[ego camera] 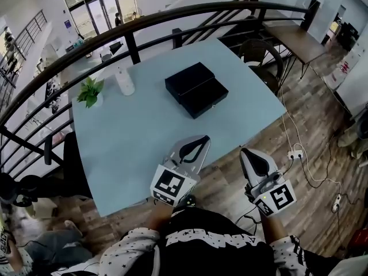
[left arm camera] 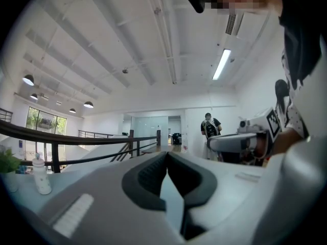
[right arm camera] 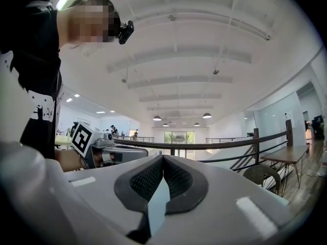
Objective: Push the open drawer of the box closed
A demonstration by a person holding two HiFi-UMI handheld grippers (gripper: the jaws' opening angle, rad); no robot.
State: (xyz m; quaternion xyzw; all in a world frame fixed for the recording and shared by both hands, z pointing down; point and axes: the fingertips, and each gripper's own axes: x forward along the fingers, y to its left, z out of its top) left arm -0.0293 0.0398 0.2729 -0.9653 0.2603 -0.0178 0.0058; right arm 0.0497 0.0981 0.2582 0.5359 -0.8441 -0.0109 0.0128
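A black box [ego camera: 188, 77] lies on the far middle of the light blue table [ego camera: 132, 142]. Its drawer [ego camera: 204, 98] stands pulled out toward the front right. My left gripper [ego camera: 203, 138] hovers over the table's near edge, well short of the box, with its jaws pressed together and nothing between them. My right gripper [ego camera: 244, 152] is beyond the table's front right edge, above the wooden floor, also shut and empty. Both gripper views look up and over the table, and the box is not seen in them. The left gripper [left arm camera: 167, 155] and the right gripper [right arm camera: 162, 158] each show closed pads.
A small potted plant [ego camera: 90, 91] and a white bottle [ego camera: 124, 80] stand at the table's far left. A curved black railing [ego camera: 172, 13] runs behind the table. A chair [ego camera: 261, 53] and a wooden table [ego camera: 299, 42] are at the far right. Cables and a power strip [ego camera: 295, 153] lie on the floor.
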